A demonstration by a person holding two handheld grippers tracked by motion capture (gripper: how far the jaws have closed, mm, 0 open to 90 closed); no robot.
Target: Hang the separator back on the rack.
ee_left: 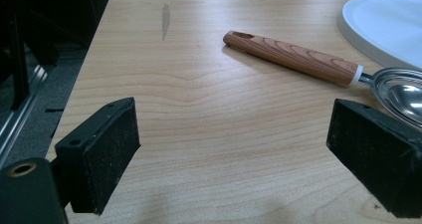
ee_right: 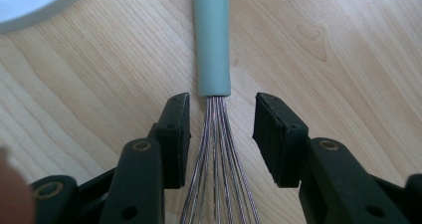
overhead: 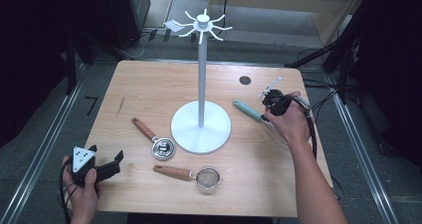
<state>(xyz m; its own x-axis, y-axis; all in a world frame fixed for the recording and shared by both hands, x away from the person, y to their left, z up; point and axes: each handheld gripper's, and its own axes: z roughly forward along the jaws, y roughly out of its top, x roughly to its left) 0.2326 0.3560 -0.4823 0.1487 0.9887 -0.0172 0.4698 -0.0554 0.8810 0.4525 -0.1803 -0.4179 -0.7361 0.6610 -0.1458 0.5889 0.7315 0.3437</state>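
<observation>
A whisk with a pale green handle (overhead: 247, 110) (ee_right: 213, 40) lies on the wooden table (overhead: 149, 84), right of a white hook stand (overhead: 201, 127). My right gripper (overhead: 271, 113) (ee_right: 221, 129) sits low over it. Its jaws straddle the whisk's thin wires (ee_right: 216, 154) just behind the handle's end, with a gap on each side, so it is open. At the table's front left corner, my left gripper (overhead: 115, 165) (ee_left: 234, 154) rests wide open with bare wood between its pads. Ahead of it lies a wooden-handled metal scoop (overhead: 154, 139) (ee_left: 293, 57).
The stand's tall pole carries a ring of white hooks (overhead: 201, 25) on top; its round base (ee_left: 388, 25) (ee_right: 30, 0) takes up the table's middle. A wooden-handled mesh strainer (overhead: 191, 174) lies near the front edge. A dark round hole (overhead: 245, 80) marks the far right.
</observation>
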